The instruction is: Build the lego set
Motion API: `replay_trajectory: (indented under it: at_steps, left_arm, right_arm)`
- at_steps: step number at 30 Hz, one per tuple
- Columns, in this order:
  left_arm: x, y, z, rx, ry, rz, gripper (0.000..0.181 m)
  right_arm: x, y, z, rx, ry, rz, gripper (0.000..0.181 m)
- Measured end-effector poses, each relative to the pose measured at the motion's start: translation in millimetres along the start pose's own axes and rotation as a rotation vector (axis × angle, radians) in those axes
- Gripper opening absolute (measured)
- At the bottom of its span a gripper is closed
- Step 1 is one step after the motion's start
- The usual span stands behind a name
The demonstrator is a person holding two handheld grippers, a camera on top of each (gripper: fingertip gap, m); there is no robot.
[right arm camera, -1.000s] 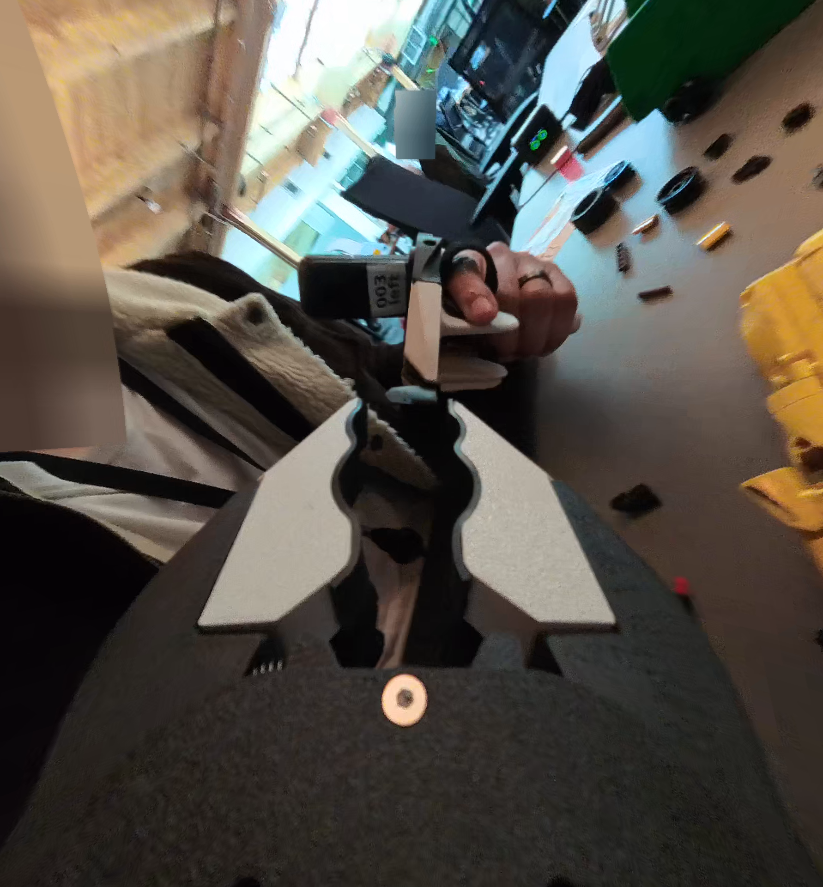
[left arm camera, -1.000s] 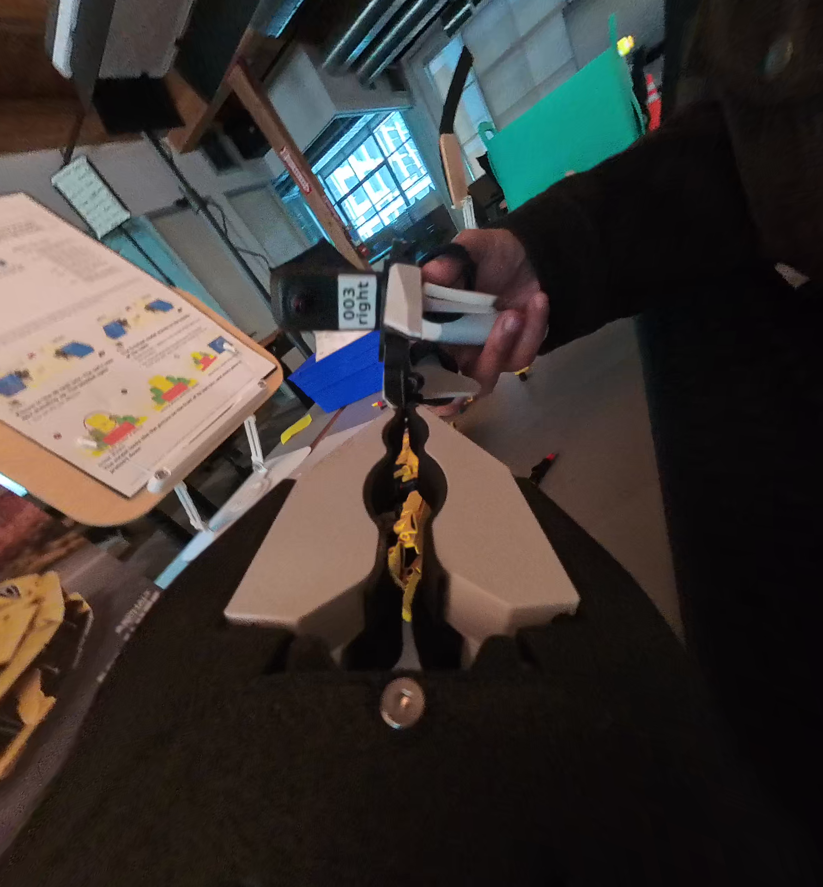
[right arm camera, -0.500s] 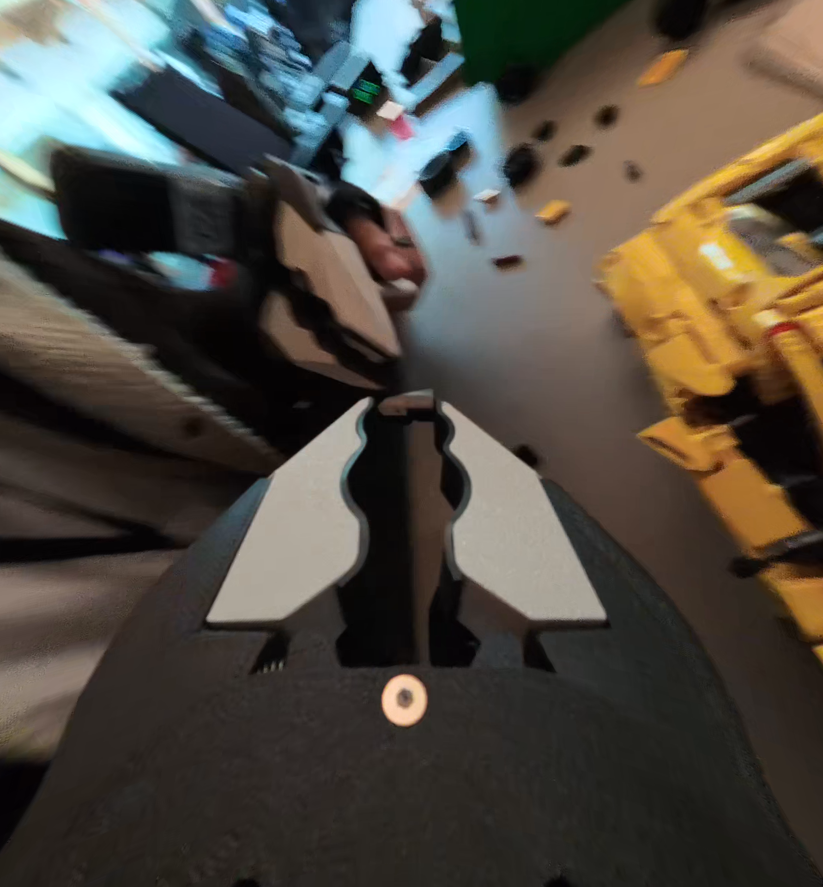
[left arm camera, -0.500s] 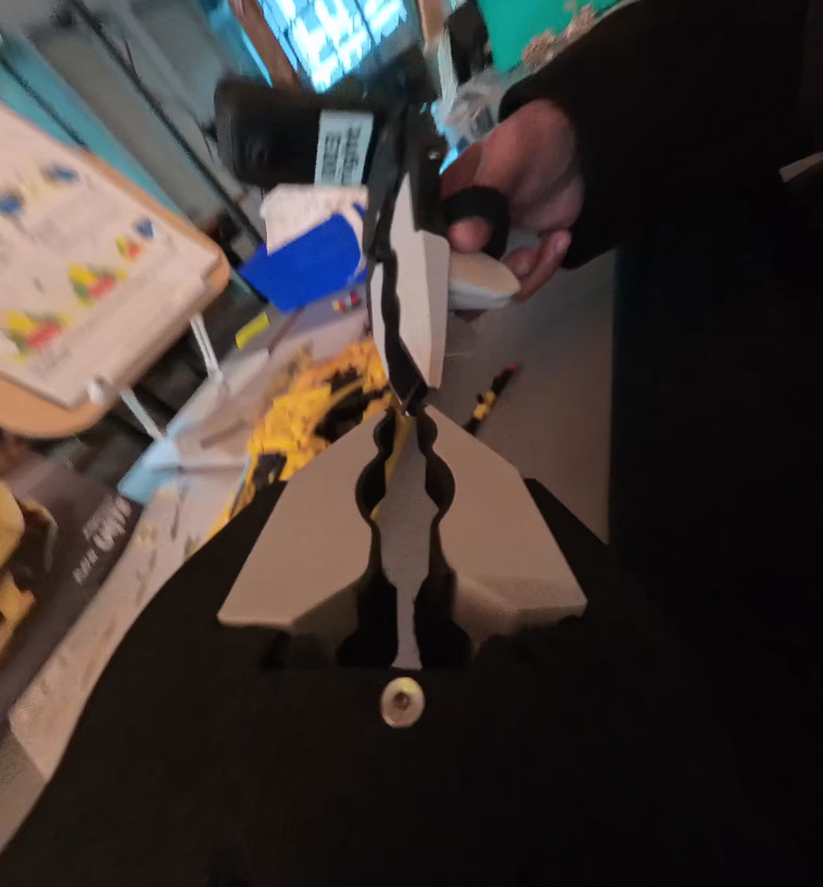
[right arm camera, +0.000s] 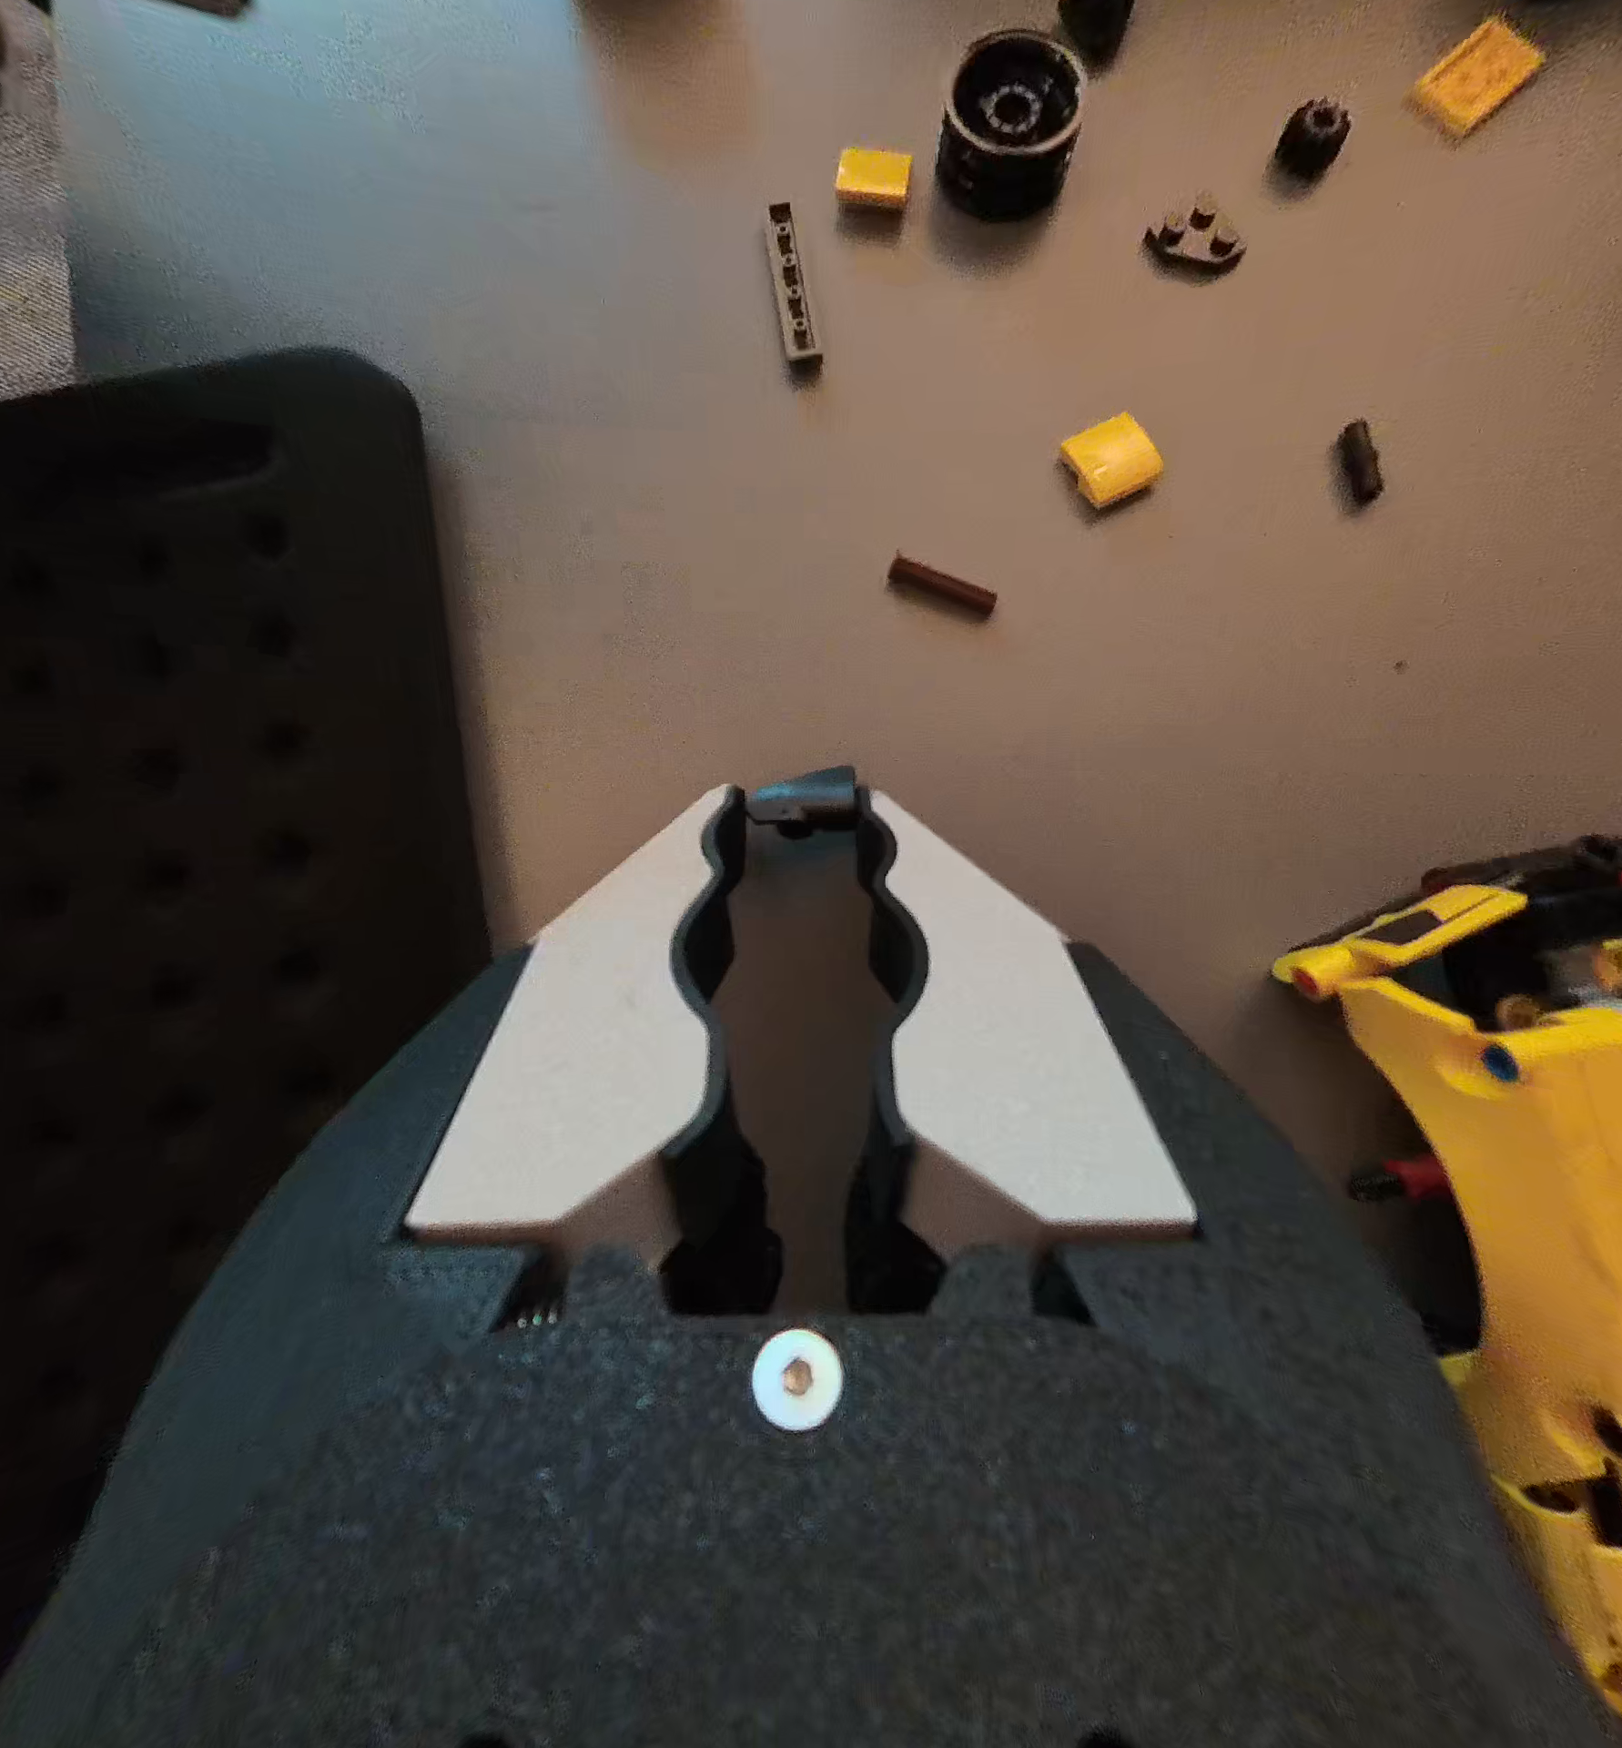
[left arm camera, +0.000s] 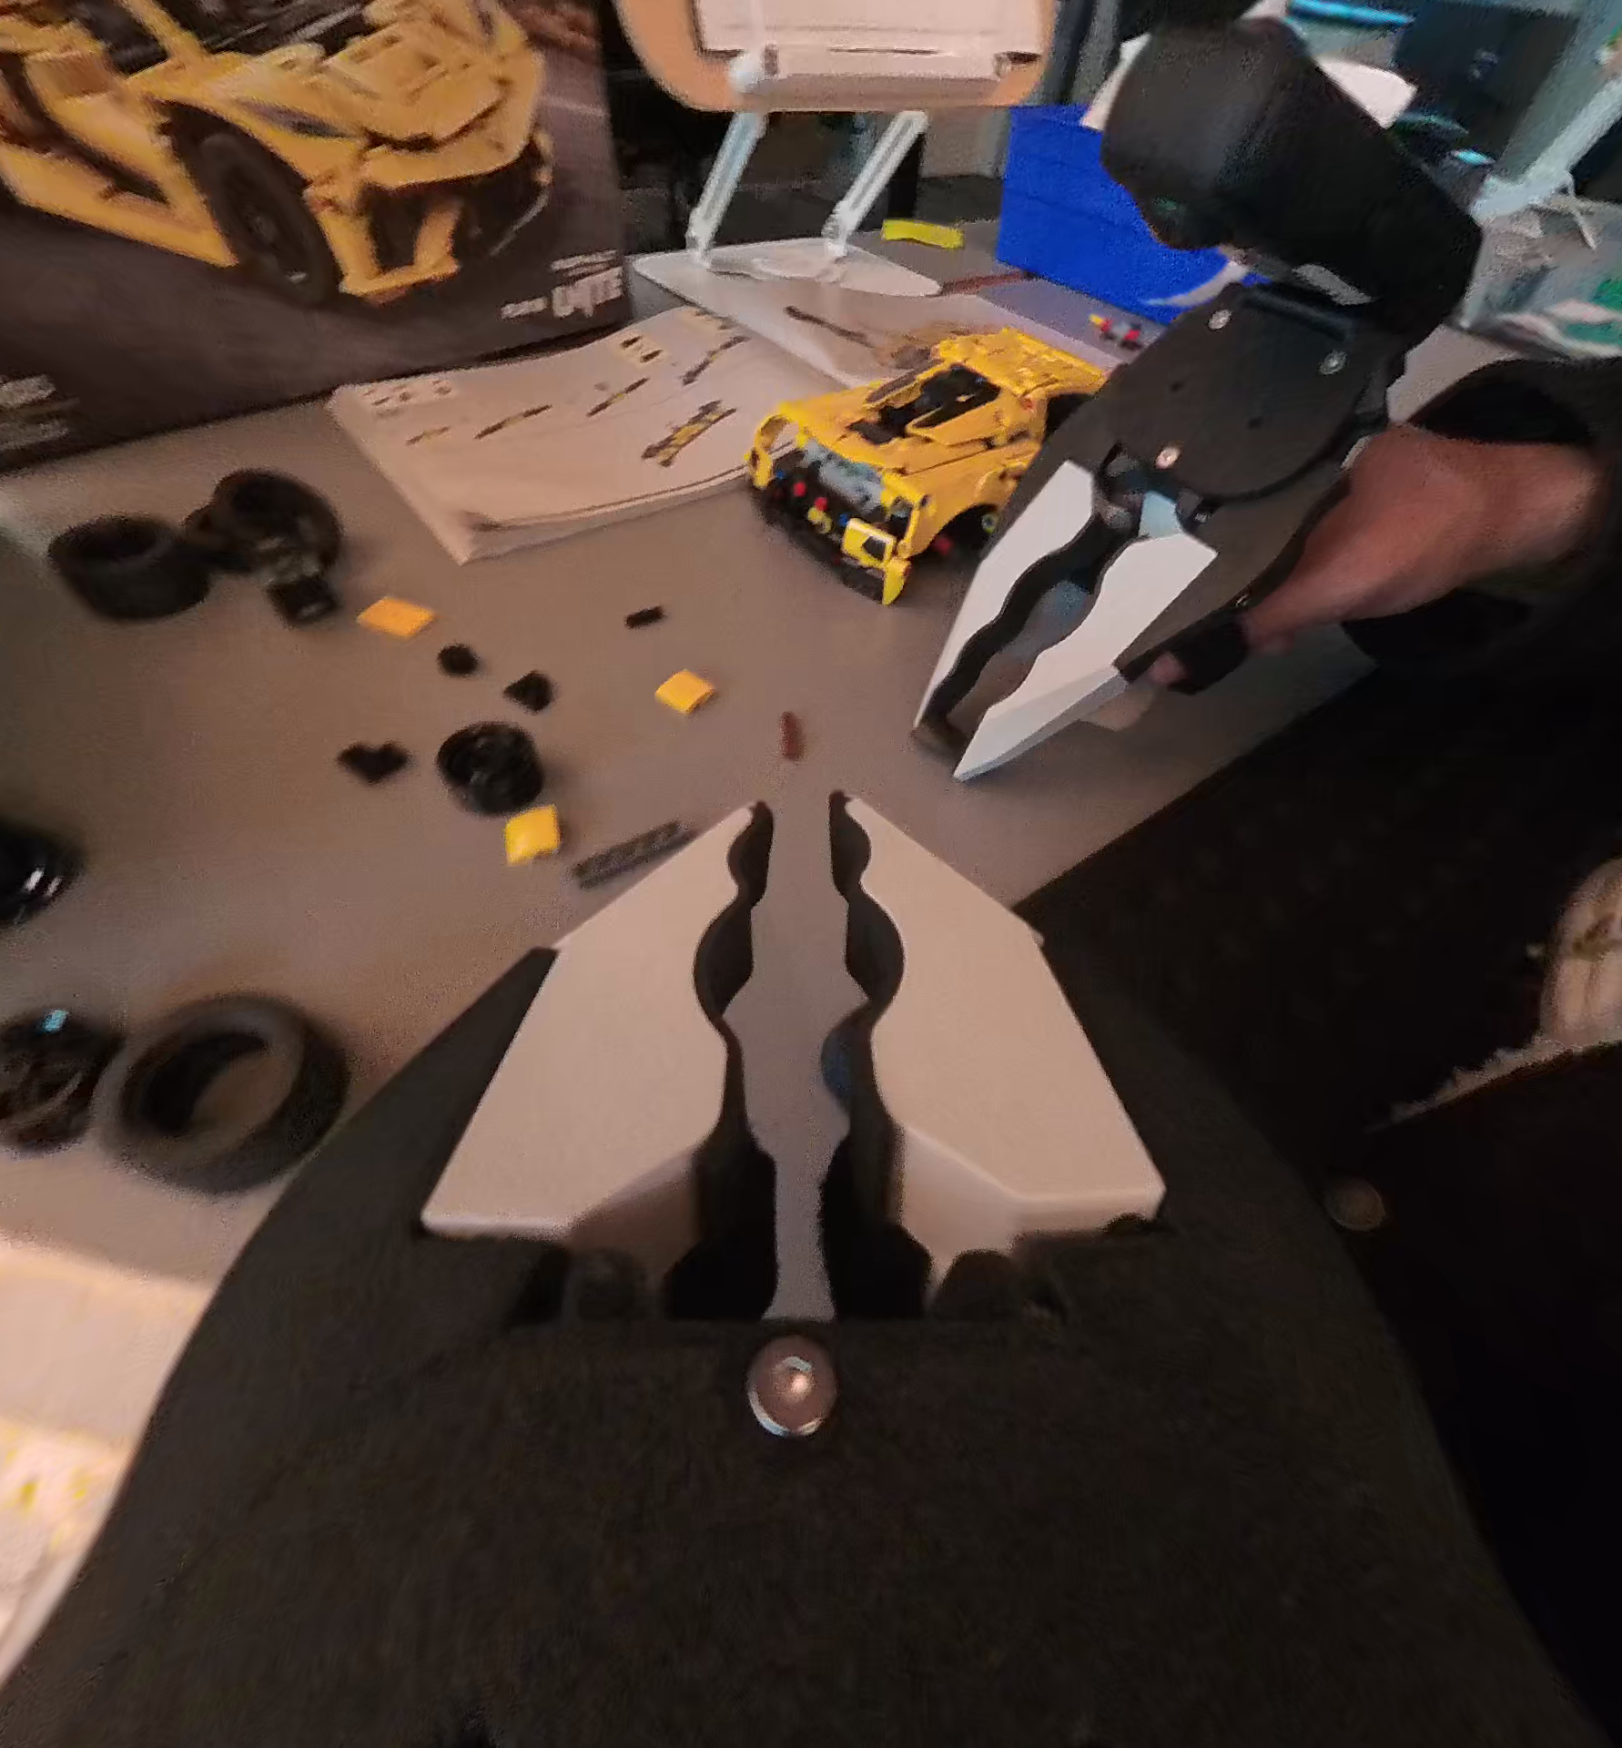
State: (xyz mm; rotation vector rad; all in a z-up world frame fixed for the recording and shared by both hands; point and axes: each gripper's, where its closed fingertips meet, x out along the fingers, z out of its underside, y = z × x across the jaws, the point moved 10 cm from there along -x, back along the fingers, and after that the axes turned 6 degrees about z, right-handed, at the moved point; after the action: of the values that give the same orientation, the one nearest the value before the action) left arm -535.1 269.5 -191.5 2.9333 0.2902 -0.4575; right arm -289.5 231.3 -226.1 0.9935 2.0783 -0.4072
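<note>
Two hand-held grippers hang over a grey table [left arm camera: 221,738] strewn with parts of a lego set. The right gripper [right arm camera: 802,799] pinches a small dark grey angled piece [right arm camera: 805,793] at the very tips of its pale fingers, which stand only that piece's width apart. The left gripper [left arm camera: 800,815] holds nothing, a narrow gap showing between its tips. The partly built yellow plastic car [left arm camera: 921,454] sits on the table beside an open white instruction booklet [left arm camera: 552,430], near the right gripper; black tyres [left arm camera: 230,1088], a black wheel hub [right arm camera: 1009,118], yellow curved tiles [right arm camera: 1110,459] and a dark brown pin [right arm camera: 940,586] lie scattered apart.
</note>
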Motion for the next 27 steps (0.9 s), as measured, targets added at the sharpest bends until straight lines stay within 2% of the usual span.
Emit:
replay_trajectory:
  at_steps: [6,10,12,14,18,21,23,27]
  left_arm:
    - [-52.6,-16.8,20.4,-0.14,0.073,-0.186,0.018]
    - [-107.8,-45.1,35.9,-0.342,0.148,-0.437,0.028]
    - [-136.3,-59.1,54.2,-0.456,0.123,-0.602,0.033]
    - [-156.3,-65.2,72.9,-0.548,0.075,-0.706,0.046]
    - [-171.7,-63.3,95.7,-0.708,0.12,-0.727,0.056]
    - [-163.3,-67.5,104.1,-0.83,0.152,-0.631,0.062]
    - [-160.3,-72.8,108.6,-0.888,0.163,-0.63,0.072]
    - [-159.9,-77.5,116.8,-0.956,0.203,-0.642,0.072]
  right_arm:
    - [1.7,-1.9,-1.7,-0.006,0.006,0.006,0.025]
    - [-0.4,-2.3,-0.3,0.001,0.005,0.001,0.028]
    - [-2.3,-2.0,0.2,-0.003,0.018,-0.002,0.028]
    - [-4.4,-1.4,0.7,-0.007,0.035,0.006,0.027]
    - [-8.3,1.9,3.6,-0.021,0.062,0.053,0.028]
    - [-12.5,4.0,3.0,0.011,0.109,0.034,0.027]
    - [-14.0,4.6,2.4,0.046,0.135,0.001,0.027]
    - [-16.3,4.7,4.7,0.067,0.148,-0.009,0.026]
